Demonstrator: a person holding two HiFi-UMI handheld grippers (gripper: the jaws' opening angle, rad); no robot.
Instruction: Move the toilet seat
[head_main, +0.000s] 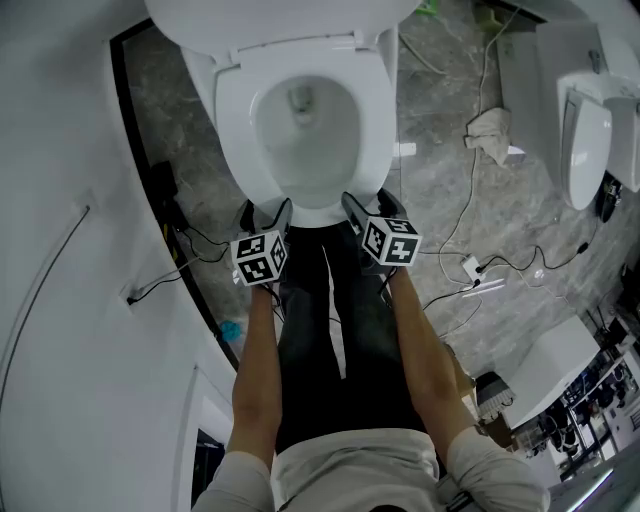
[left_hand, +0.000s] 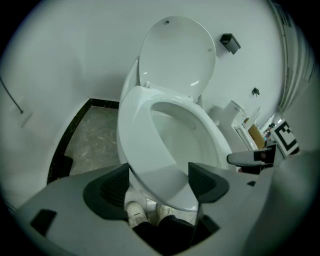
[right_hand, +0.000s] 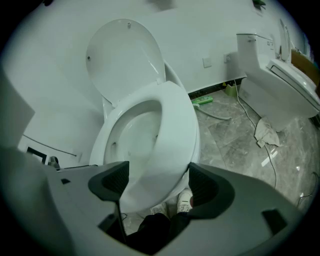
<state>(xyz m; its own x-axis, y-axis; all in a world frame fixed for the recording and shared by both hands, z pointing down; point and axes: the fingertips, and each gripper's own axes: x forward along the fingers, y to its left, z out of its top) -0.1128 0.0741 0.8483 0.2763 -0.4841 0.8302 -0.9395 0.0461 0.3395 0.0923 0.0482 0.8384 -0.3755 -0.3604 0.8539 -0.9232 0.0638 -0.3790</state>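
The white toilet seat (head_main: 235, 120) appears to lie down on the bowl, and its lid (left_hand: 177, 52) stands upright behind. Both grippers are at the seat's front rim. My left gripper (head_main: 266, 213) is at the front left and my right gripper (head_main: 365, 205) at the front right. In the left gripper view the seat (left_hand: 135, 135) runs down between the spread jaws of the gripper (left_hand: 160, 182). The right gripper view shows the seat (right_hand: 175, 125) between the wide jaws of that gripper (right_hand: 159, 182). Both grippers are open. The lid (right_hand: 122, 60) leans on the wall.
A white curved wall (head_main: 70, 250) closes the left side. On the marble floor to the right lie a crumpled cloth (head_main: 490, 135) and loose cables (head_main: 470, 265). A second toilet (head_main: 585, 140) stands at the far right. My legs and shoes are right below the seat's front.
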